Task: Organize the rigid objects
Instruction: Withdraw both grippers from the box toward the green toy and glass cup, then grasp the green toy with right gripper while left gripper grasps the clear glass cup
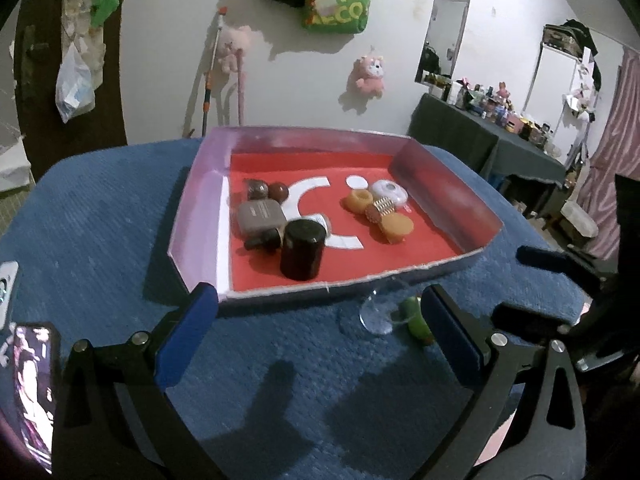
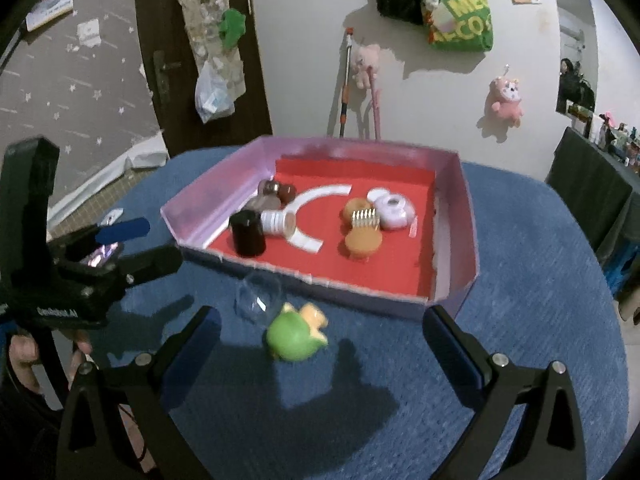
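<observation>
A pink-walled box point(image 1: 200, 196) point(image 2: 468, 216) with a red floor sits on the blue cloth. Inside lie a black jar point(image 1: 302, 250) point(image 2: 248, 232), brown items point(image 1: 260, 218), orange caps point(image 1: 396, 228) point(image 2: 362, 242) and a white round case point(image 1: 388, 192) point(image 2: 394, 206). In front of the box a green toy point(image 2: 294, 334) point(image 1: 416, 320) and a clear glass piece point(image 1: 376, 314) point(image 2: 258, 294) lie on the cloth. My left gripper point(image 1: 320, 328) is open and empty before the box. My right gripper point(image 2: 322, 342) is open, with the green toy between its fingers' line.
The blue-covered round table point(image 1: 100, 208) point(image 2: 540, 280) falls off at its edges. A phone point(image 1: 34, 388) lies at the left. The left gripper point(image 2: 132, 240) shows at the left in the right wrist view. A dark table with bottles point(image 1: 500, 128) stands at the far right.
</observation>
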